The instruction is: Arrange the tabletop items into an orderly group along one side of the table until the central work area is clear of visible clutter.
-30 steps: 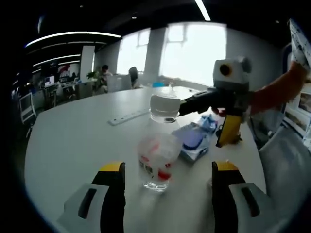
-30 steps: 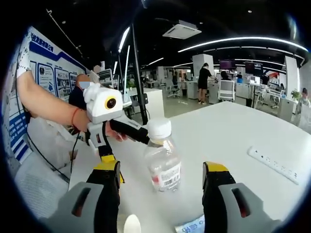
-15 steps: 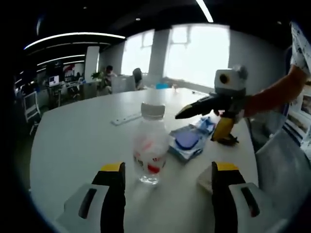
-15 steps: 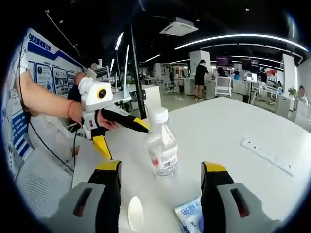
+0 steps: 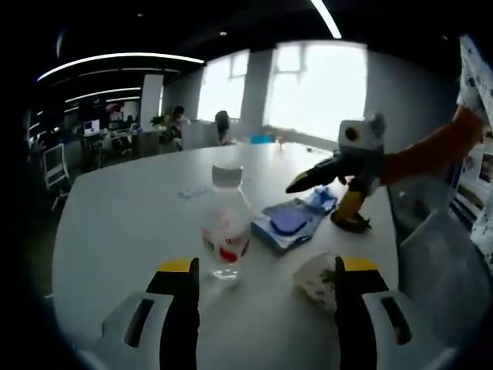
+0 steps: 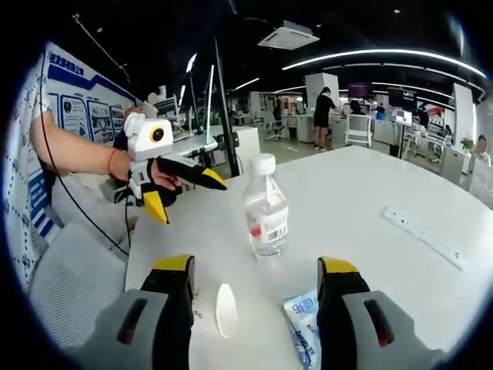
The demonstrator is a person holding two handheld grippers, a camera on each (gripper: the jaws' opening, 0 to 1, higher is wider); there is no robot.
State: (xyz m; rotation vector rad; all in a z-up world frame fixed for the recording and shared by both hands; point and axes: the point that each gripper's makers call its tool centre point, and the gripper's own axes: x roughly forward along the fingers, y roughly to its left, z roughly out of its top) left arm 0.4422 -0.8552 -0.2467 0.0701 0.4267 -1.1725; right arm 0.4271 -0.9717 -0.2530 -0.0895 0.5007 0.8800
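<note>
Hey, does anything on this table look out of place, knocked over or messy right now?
Nothing spilled or tipped. The water bottle stands upright and capped mid-table. A crumpled wad and a blue packet lie loose near it, still ungrouped.

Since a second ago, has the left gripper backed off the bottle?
Yes. In the right gripper view the left gripper, whose tip was at the bottle neck, now hangs apart from it, toward the poster wall.
</note>
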